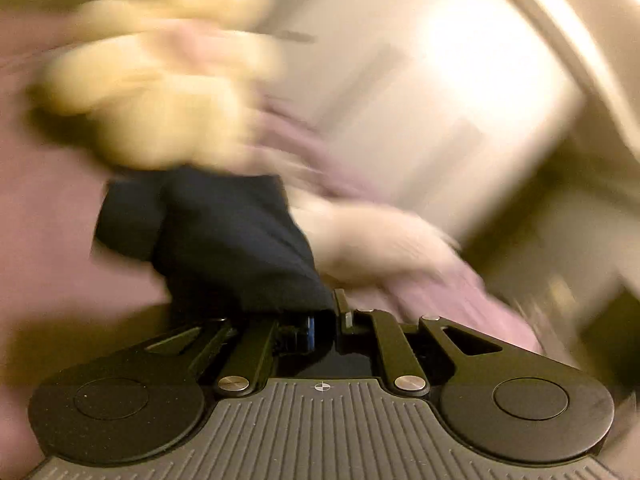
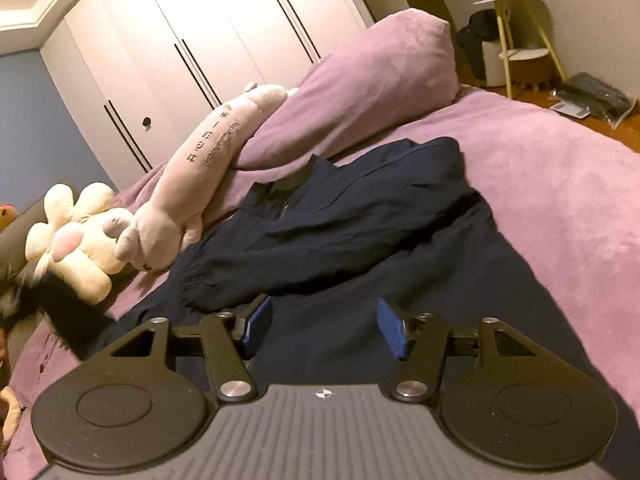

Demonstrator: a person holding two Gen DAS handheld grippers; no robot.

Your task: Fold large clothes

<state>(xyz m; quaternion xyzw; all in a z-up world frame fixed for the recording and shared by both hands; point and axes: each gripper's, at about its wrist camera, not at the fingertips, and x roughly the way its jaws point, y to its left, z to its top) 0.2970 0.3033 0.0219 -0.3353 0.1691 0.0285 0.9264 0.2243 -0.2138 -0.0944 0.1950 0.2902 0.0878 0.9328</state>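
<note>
A large dark navy garment lies spread on a purple bed cover, one sleeve folded across its body. My right gripper hovers just over the garment's near part, jaws open, blue pads apart with only flat cloth beneath them. In the blurred left wrist view, my left gripper is shut on a fold of the navy garment, which rises bunched from the jaws.
A long pink plush and a cream plush lie left of the garment, and a purple pillow lies behind it. White wardrobe doors stand behind. A small yellow shelf and floor clutter sit far right.
</note>
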